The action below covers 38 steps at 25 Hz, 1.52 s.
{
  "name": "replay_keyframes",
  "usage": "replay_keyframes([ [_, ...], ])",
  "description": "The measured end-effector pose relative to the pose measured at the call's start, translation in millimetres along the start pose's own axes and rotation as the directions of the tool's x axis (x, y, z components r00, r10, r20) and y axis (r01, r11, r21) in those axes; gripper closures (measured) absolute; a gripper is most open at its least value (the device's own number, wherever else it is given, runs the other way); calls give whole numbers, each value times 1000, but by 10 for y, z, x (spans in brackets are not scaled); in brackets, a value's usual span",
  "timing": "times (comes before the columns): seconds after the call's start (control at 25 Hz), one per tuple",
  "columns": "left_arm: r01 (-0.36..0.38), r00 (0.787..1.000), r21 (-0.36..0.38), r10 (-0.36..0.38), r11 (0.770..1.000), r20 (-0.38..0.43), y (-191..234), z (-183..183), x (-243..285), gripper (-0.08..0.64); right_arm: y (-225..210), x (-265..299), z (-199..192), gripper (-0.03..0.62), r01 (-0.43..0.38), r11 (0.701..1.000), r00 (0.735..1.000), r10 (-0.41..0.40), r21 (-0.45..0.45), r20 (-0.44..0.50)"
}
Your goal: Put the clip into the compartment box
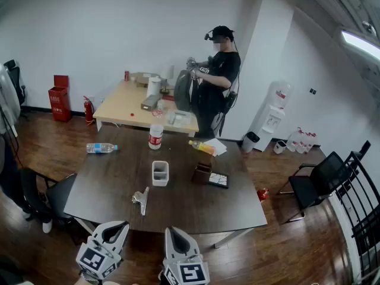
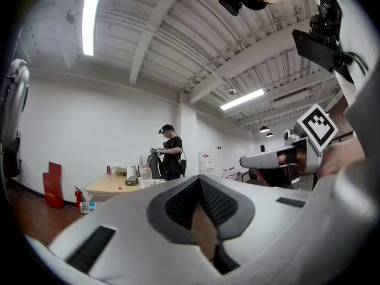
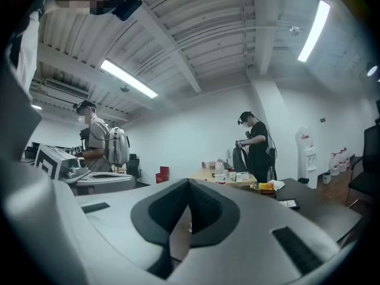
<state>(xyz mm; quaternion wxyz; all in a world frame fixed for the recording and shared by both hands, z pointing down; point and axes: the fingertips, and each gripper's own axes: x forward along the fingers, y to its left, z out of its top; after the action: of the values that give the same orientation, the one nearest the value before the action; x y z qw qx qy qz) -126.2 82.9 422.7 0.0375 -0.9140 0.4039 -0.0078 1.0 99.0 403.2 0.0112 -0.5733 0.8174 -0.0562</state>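
A silvery metal clip point(image 1: 141, 199) lies on the dark table point(image 1: 107, 189), near its front edge. The white compartment box point(image 1: 160, 173) stands upright just behind it, towards the middle. Both grippers hover below the table's front edge, well short of the clip. My left gripper point(image 1: 114, 225) is shut with nothing between its jaws, and my right gripper point(image 1: 176, 231) beside it is also shut and empty. In the left gripper view the jaws point(image 2: 202, 184) meet and point across the room. In the right gripper view the jaws point(image 3: 189, 186) also meet.
On the table are a brown box point(image 1: 202, 173), a flat black tray point(image 1: 218, 180), a water bottle point(image 1: 155, 136), a yellow packet point(image 1: 202, 146) and a lying bottle point(image 1: 101, 148). A person point(image 1: 215, 79) stands at a wooden table point(image 1: 122, 108) behind. Chairs stand left and right.
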Motion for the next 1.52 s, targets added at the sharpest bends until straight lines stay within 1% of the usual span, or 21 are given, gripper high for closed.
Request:
replay_keyframes([
  [0.16, -9, 1000, 14, 9, 1000, -6, 110, -18, 381, 569, -319, 270, 56, 595, 3, 1000, 1000, -3, -14, 9],
  [0.32, -38, 999, 17, 38, 999, -12, 256, -44, 874, 568, -735, 628, 124, 595, -9, 999, 1000, 10, -35, 16],
  [0.48, -61, 998, 37, 61, 997, 1, 371, 83, 1506, 569, -1201, 991, 276, 595, -33, 998, 999, 34, -52, 15],
  [0.68, -72, 997, 57, 71, 996, 23, 363, 186, 2235, 569, -1756, 1362, 402, 595, -54, 997, 998, 54, -55, 14],
  [0.84, -88, 996, 55, 87, 995, 17, 402, 191, 2579, 569, -2068, 1608, 429, 595, -68, 996, 998, 69, -55, 16],
  [0.96, -84, 996, 72, 84, 994, 10, 460, 189, 2696, 569, -2151, 1754, 385, 595, -78, 996, 997, 78, -46, 1],
  [1.08, -78, 997, 78, 79, 994, -15, 535, 144, 2770, 569, -2179, 1877, 332, 595, -78, 997, 997, 77, -30, -27],
  [1.2, -87, 995, 92, 91, 992, -37, 692, 88, 2800, 569, -2170, 2016, 311, 595, -76, 997, 997, 76, -19, -30],
  [1.36, -115, 988, 91, 123, 989, -94, 950, -99, 2786, 571, -2084, 2216, 219, 595, -82, 997, 995, 81, -7, -53],
  [1.52, -139, 977, 83, 150, 987, -149, 1170, -322, 2751, 537, -1958, 2442, 125, 595, -102, 995, 992, 101, -7, -79],
])
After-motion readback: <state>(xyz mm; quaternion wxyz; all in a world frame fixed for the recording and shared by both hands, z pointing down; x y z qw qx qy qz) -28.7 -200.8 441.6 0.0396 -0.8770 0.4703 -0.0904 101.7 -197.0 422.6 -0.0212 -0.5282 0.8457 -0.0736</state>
